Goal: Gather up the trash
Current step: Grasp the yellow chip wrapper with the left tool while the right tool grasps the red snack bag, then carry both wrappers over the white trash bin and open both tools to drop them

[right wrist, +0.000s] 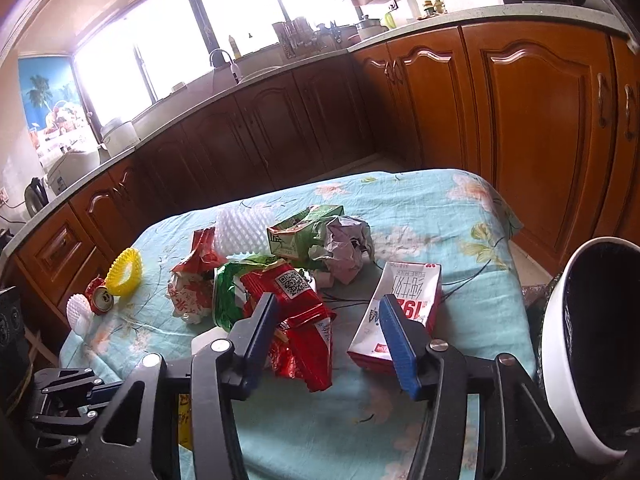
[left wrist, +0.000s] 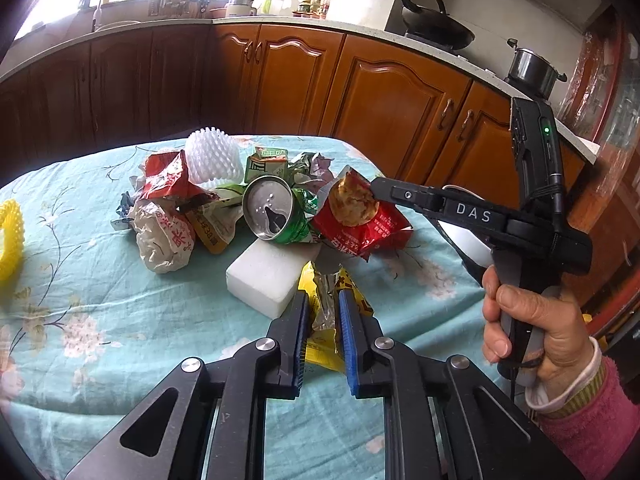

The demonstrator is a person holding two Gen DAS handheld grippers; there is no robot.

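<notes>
A heap of trash lies on the table with the light-blue flowered cloth [left wrist: 100, 280]: a green can [left wrist: 276, 212], a red snack bag [left wrist: 360, 220], crumpled wrappers and a white foam block [left wrist: 264, 276]. My left gripper [left wrist: 324, 304] is shut on a yellow wrapper [left wrist: 320, 344] near the table's front. My right gripper [right wrist: 328, 308] is open and empty above the red snack bag [right wrist: 300, 320], with a red-and-white milk carton [right wrist: 400, 304] by its right finger. In the left wrist view the right gripper's tip [left wrist: 384, 188] hovers over the red bag.
A white bin with a dark inside [right wrist: 592, 344] stands at the table's right edge. A yellow mesh ring [right wrist: 124, 268], a small red can [right wrist: 100, 300] and white foam netting [right wrist: 240, 228] lie on the cloth. Wooden kitchen cabinets [right wrist: 520, 120] stand behind the table.
</notes>
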